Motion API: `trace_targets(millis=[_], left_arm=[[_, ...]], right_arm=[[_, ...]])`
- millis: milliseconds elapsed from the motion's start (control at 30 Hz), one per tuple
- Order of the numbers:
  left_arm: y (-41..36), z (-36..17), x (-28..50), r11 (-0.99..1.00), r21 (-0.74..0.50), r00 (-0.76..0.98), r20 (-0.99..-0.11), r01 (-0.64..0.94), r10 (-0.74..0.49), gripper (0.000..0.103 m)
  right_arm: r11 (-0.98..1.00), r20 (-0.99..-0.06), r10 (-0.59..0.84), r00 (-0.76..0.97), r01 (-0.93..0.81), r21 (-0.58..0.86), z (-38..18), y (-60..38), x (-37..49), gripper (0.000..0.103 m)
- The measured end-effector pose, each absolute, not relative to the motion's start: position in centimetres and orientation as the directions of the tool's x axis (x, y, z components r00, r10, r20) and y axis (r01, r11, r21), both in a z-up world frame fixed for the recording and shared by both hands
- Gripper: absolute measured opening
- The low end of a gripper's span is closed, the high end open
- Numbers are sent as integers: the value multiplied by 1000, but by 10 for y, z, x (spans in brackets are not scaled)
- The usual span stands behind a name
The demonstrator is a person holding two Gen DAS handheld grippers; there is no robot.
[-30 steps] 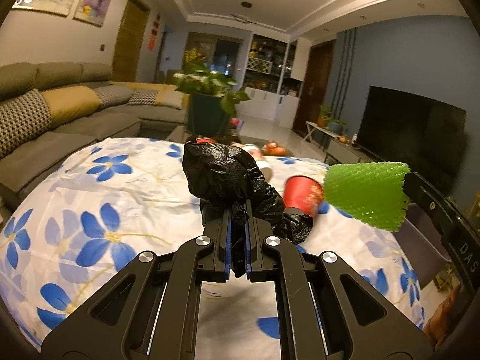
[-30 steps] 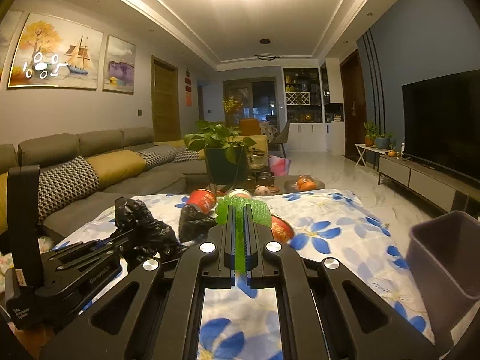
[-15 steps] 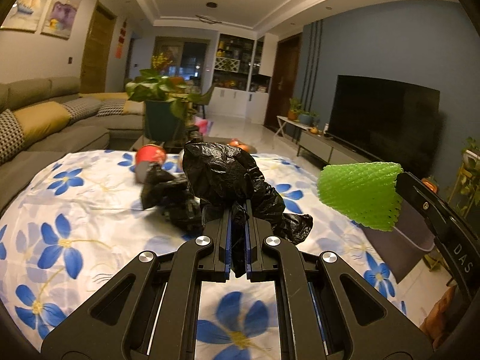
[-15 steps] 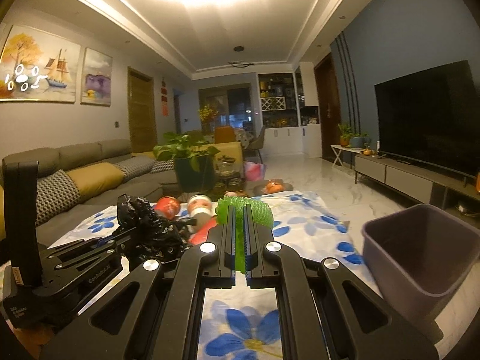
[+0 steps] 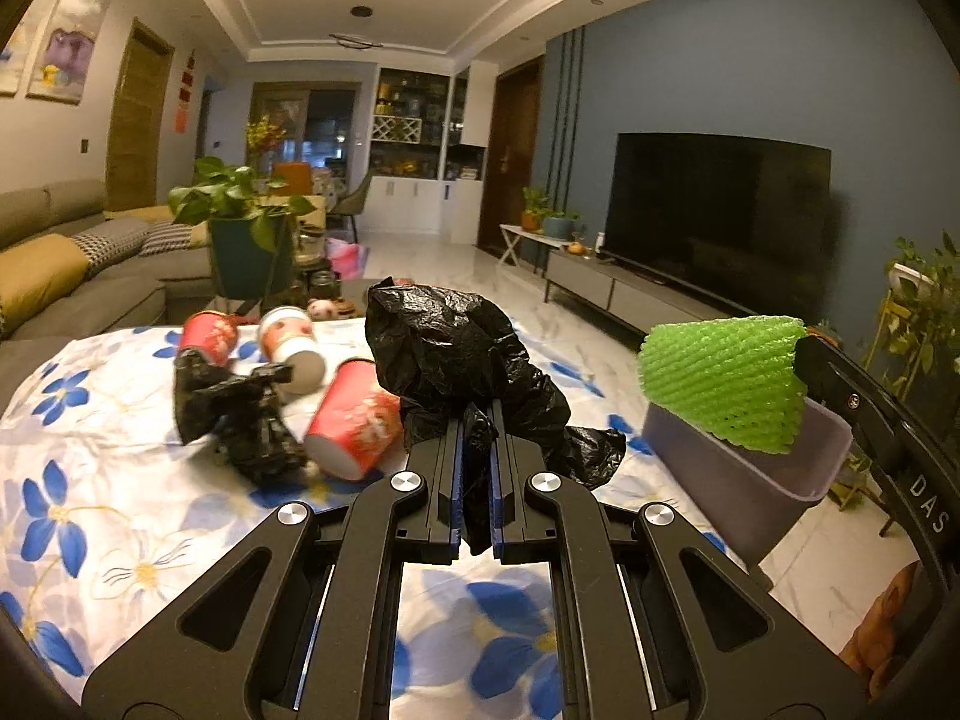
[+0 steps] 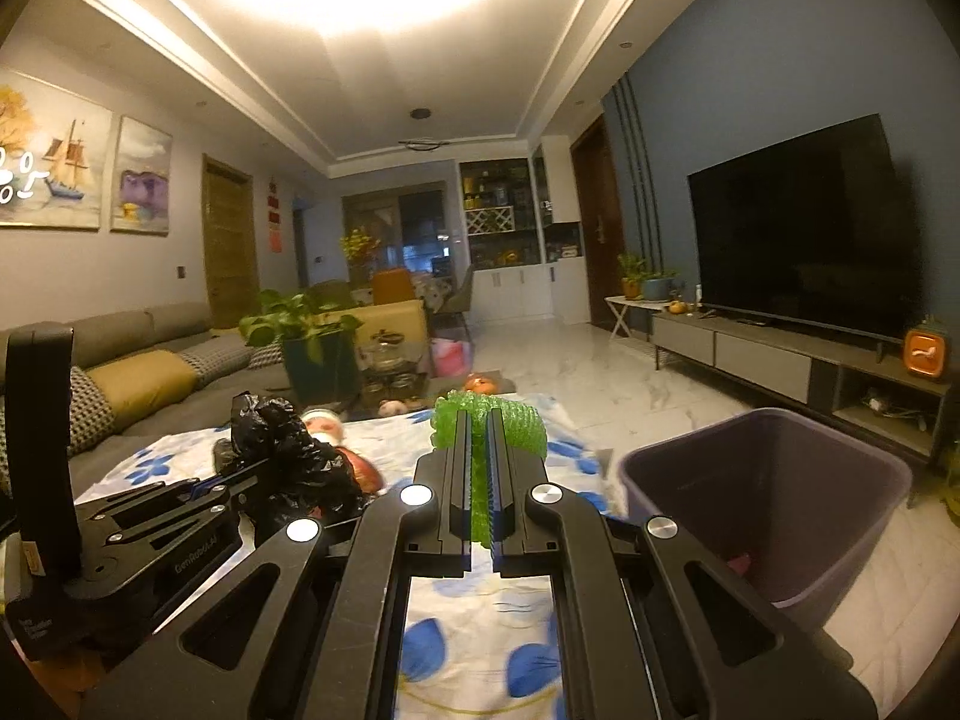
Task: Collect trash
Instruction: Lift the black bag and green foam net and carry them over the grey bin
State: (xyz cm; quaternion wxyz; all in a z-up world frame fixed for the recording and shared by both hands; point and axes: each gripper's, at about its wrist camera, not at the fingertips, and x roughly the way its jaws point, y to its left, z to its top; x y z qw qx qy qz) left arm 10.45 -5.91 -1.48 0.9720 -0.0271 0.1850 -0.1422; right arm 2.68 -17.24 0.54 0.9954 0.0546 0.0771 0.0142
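My left gripper (image 5: 477, 420) is shut on a crumpled black plastic bag (image 5: 456, 348), held above the floral tablecloth (image 5: 120, 516); the bag also shows in the right wrist view (image 6: 288, 450). My right gripper (image 6: 478, 426) is shut on a green foam net sleeve (image 6: 522, 426), which in the left wrist view (image 5: 720, 378) hangs over the rim of the purple-grey trash bin (image 5: 738, 480). In the right wrist view the bin (image 6: 768, 498) stands open to the right of the gripper, beside the table.
On the cloth lie another black bag (image 5: 234, 414) and three red paper cups (image 5: 357, 420) (image 5: 207, 333) (image 5: 294, 342). A potted plant (image 5: 240, 234) and sofa (image 5: 72, 276) stand behind the table. A TV (image 5: 714, 216) with its cabinet lines the right wall.
Both grippers have swung right with their loads. The bin has come closer, and the green sleeve now hangs over its rim in the left wrist view.
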Motion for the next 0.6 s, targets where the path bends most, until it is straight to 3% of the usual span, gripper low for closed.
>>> trace_targets(millis=[600], left_arm=[[-151,1,122,895,-75,843,-310,439,-440,6]], right_arm=[[979,-128,-157,979,172,112,6,-239,21,5]])
